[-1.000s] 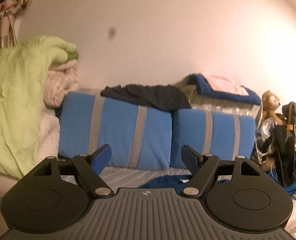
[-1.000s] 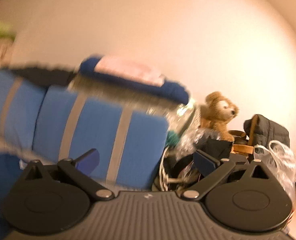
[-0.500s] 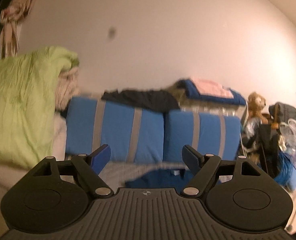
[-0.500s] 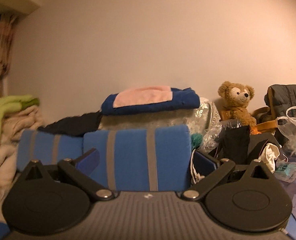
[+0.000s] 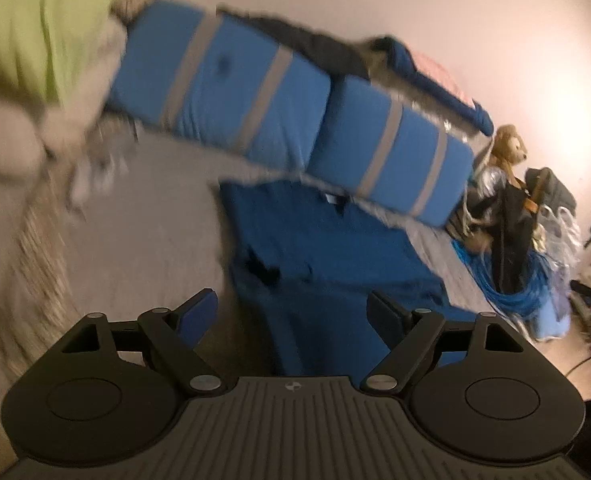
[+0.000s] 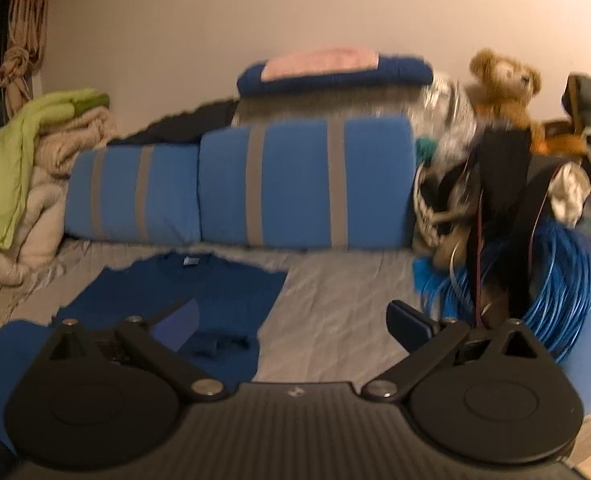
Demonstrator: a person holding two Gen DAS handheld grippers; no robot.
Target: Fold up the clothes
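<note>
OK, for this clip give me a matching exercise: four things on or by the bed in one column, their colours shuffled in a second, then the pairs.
Things:
1. shirt spread on the bed
2. teddy bear
3. blanket on the pile at the left
4. coil of cable

Colours:
A. brown
B. bright blue
C. dark blue
D. lime green

Pairs: 1-C, 2-A, 3-D, 4-B

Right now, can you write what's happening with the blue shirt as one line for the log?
step: reach for shirt | blue shirt: flat on grey bedsheet, unfolded | left gripper: open, above shirt | right gripper: open, empty, at shirt's edge
</note>
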